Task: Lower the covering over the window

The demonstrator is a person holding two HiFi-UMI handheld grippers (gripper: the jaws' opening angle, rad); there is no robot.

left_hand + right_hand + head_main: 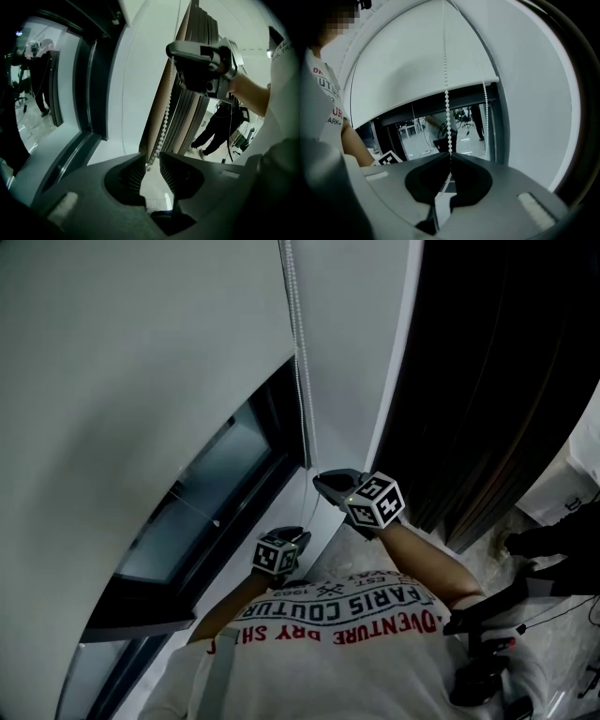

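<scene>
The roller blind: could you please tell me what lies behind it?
Below the roller blind, window glass shows; the glass higher up is covered by it.

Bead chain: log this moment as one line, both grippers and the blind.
right gripper: shut on bead chain | left gripper: open, bead chain between jaws, below right gripper | roller blind: partly down | window glass: uncovered below it
</scene>
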